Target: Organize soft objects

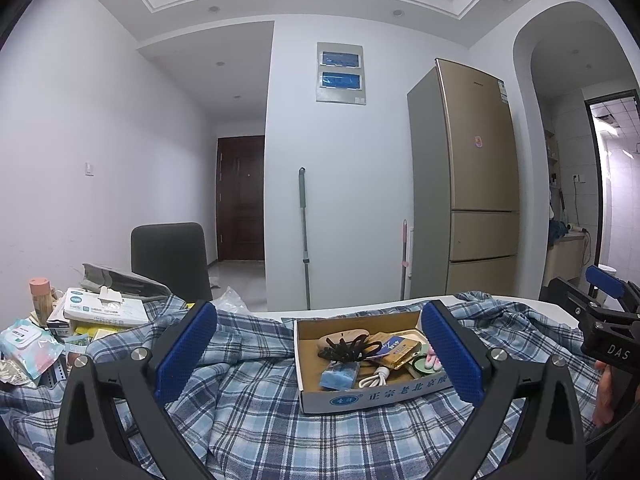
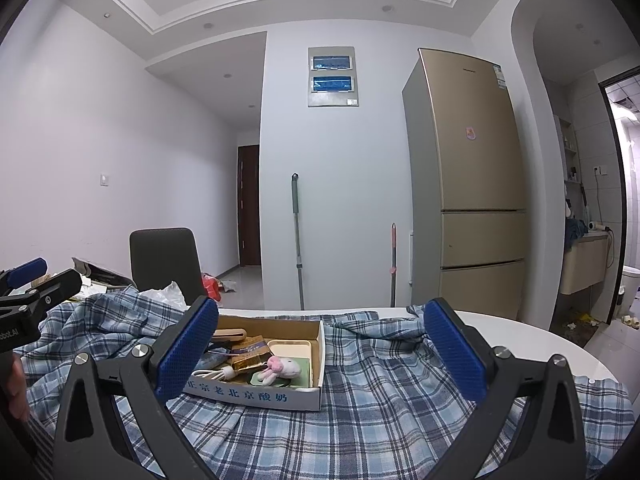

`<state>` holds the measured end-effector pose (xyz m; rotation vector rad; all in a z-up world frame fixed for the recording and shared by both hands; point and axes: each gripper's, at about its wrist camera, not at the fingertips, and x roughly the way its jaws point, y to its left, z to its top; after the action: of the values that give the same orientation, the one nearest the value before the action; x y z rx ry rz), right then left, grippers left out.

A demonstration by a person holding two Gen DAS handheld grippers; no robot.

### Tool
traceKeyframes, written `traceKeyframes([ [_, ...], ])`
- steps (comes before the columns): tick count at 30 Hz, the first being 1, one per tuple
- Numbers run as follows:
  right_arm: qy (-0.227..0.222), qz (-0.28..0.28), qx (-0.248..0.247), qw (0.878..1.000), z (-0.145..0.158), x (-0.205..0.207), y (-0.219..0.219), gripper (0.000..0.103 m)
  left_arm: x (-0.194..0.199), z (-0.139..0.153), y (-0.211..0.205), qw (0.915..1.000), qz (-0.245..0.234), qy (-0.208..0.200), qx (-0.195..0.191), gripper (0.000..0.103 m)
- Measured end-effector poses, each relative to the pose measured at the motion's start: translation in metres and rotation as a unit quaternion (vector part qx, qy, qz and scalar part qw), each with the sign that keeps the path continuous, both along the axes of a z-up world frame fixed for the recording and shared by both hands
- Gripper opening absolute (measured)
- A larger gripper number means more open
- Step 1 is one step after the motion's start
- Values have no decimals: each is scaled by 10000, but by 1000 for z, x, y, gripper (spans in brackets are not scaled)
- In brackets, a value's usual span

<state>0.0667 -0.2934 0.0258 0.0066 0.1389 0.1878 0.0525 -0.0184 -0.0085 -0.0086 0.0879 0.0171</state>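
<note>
- The left black gripper with blue padded fingers point(image 1: 318, 350) was held wide open with nothing in it, above the rumpled blue-and-white plaid cloth point(image 1: 256, 412).
- Same deal for the right gripper point(image 2: 320, 350): spread wide, nothing gripped.
- A shallow white-sided cardboard box point(image 2: 256, 394) was sat on the cloth, with a small pink-and-white plush toy point(image 2: 280, 368) lying inside it among clutter.
</note>
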Motion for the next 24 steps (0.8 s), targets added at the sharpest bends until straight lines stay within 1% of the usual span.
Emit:
traceKeyframes([
  [24,-4,-8,9,10000,0,0,0,103,4,-2,3,9999,7,127,20,103],
])
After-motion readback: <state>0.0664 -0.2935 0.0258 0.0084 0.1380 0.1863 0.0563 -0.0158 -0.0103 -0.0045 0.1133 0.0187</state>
